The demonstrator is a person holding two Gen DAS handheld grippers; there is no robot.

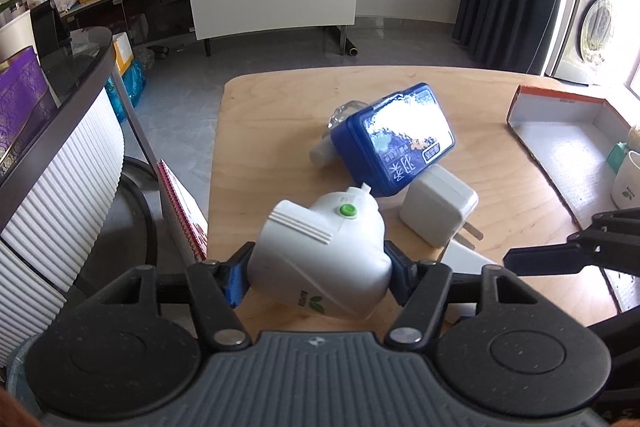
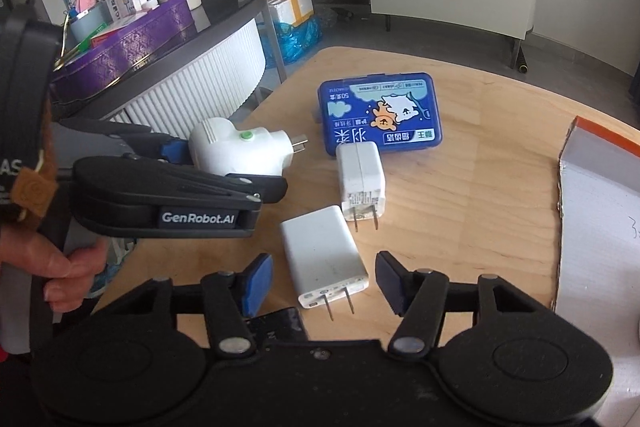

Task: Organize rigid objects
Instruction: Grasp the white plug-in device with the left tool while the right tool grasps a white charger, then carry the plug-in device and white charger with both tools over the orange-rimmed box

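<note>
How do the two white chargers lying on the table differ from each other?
The flat charger is longer and slimmer; the square charger is shorter and blockier. The flat charger lies between the open pads of the right gripper; the square charger lies farther off, right next to the blue case. The square charger has a seam down its middle; the flat charger looks smooth. Both are white, with two prongs pointing toward the right wrist camera.

White plug adapter (image 1: 320, 255), green button up, lies tilted on table (image 1: 500, 195).

Left gripper (image 1: 318, 277) jaws clamped; right gripper (image 2: 324, 285) jaws spread apart.
</note>
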